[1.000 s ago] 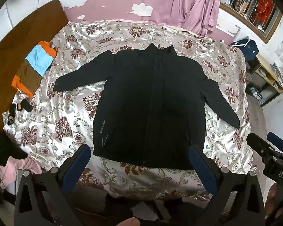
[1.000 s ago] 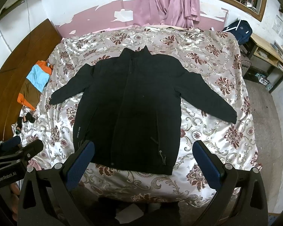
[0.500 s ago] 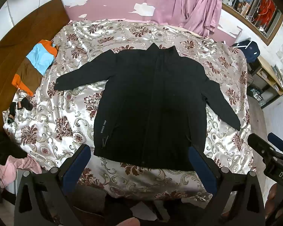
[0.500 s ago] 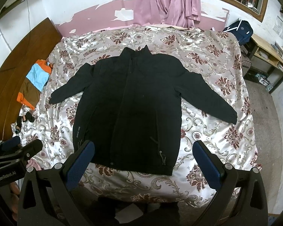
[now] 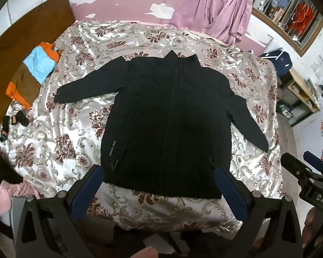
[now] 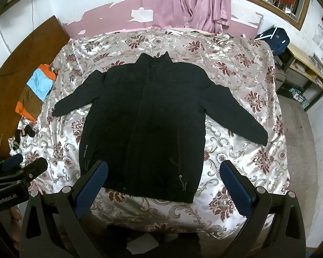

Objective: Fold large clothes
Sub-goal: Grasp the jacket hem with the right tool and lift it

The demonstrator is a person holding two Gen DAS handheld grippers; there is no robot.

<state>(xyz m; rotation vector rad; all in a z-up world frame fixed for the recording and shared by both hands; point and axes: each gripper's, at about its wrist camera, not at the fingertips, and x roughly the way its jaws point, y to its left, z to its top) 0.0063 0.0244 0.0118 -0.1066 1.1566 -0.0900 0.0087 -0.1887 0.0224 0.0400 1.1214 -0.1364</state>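
A black jacket [image 5: 168, 120] lies flat and spread out on the bed, collar toward the far wall, both sleeves stretched out to the sides; it also shows in the right wrist view [image 6: 148, 124]. My left gripper [image 5: 159, 185] is open and empty, held above the bed's near edge by the jacket's hem. My right gripper [image 6: 163, 180] is open and empty, also held above the hem. The right gripper shows at the right edge of the left wrist view [image 5: 308, 178], and the left gripper at the left edge of the right wrist view [image 6: 17, 172].
The bed has a shiny floral cover [image 5: 60, 142]. Folded orange, blue and brown clothes [image 5: 32, 73] lie at its left edge, small dark items [image 5: 15, 120] below them. Pink curtains [image 6: 193, 2] hang on the far wall. A desk and dark backpack [image 6: 275, 36] stand at the right.
Both grippers have drifted only slightly; the view has shifted a touch. The jacket lies as before.
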